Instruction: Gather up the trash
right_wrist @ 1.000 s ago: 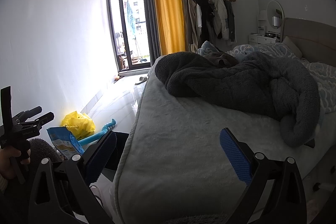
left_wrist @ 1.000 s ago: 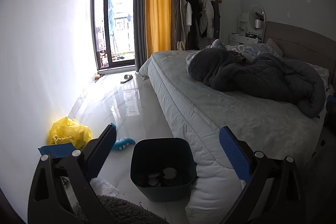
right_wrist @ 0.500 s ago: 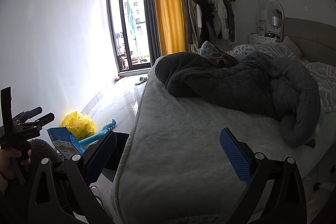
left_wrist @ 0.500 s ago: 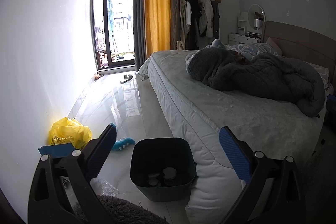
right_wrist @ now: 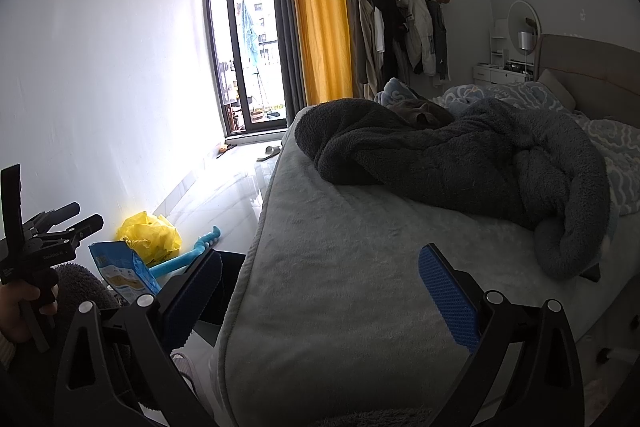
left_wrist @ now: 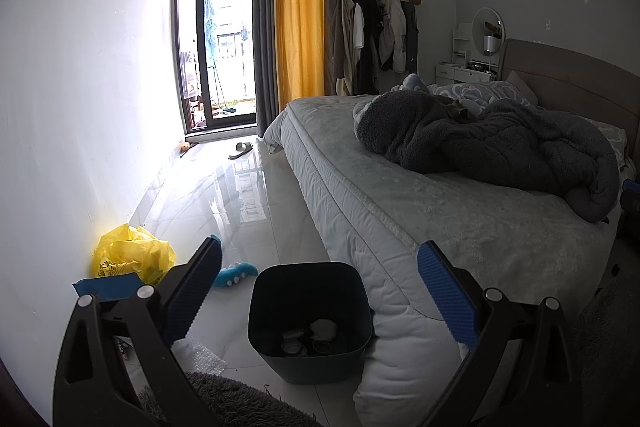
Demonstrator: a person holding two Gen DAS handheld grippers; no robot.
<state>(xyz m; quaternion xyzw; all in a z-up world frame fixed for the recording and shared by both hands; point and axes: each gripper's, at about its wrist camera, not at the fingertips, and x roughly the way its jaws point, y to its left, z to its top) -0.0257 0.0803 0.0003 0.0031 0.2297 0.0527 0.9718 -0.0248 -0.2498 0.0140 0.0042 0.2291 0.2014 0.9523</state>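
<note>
Left gripper (left_wrist: 316, 287) hovering spread, empty, over bin (left_wrist: 306, 323) at lower centre. Right gripper (right_wrist: 320, 291) gaping, empty, above bed (right_wrist: 360, 287). Yellow bag (left_wrist: 132, 255), blue packet (right_wrist: 120, 273) lying lower left. Judging: picking step; next needing reach toward bag.

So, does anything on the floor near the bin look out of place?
Yes. Against the wall lie a crumpled yellow plastic bag and a blue snack packet, with bubble wrap closer to the dark bin. A blue toy also lies on the tiles. All are outside the bin.
</note>
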